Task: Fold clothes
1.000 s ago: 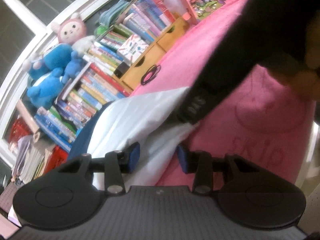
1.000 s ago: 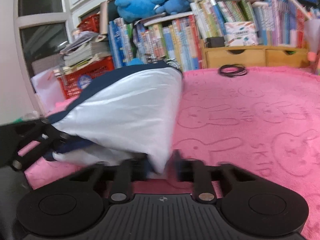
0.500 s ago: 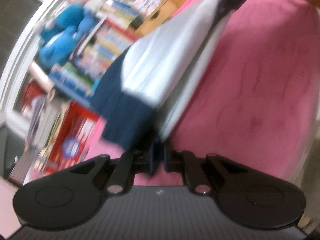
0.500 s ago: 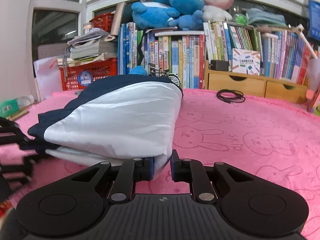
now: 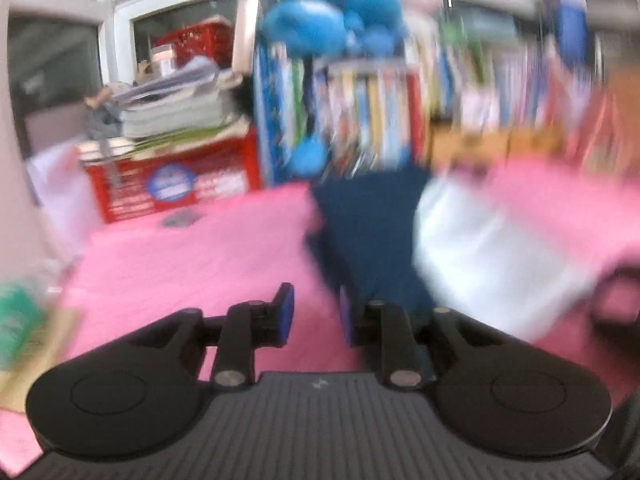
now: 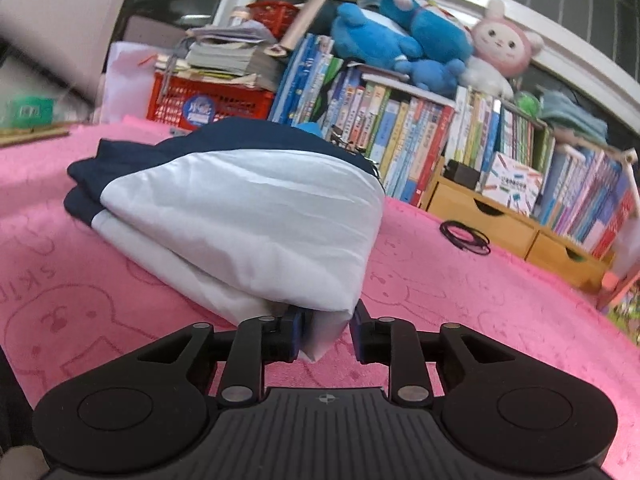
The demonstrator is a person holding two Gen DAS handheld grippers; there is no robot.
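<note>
Here, in my left wrist view, everything is smeared by motion, but my left gripper (image 5: 316, 320) shows a clear gap between its blue pads with only pink cloth behind it; its jaws are opening and nothing sits between them. The folded garment (image 5: 400, 232) lies ahead and to the right of that gripper, its navy end nearest and just off the right finger, its white part running on to the right over the pink blanket (image 5: 192, 256) that covers the tabletop. In my right wrist view the picture is sharp: my right gripper (image 6: 326, 334) has the near white corner of the garment (image 6: 248, 224) hanging down between its fingers, the jaws opening, the left pad close against the cloth and the right pad standing clear of it, so I judge the grip released. From here the bundle stretches away and to the left, its long axis slanting from the white corner at my fingertips to the navy end far left. My right hand is therefore the nearer one, and any tidying press or tuck of that corner falls to it.
</note>
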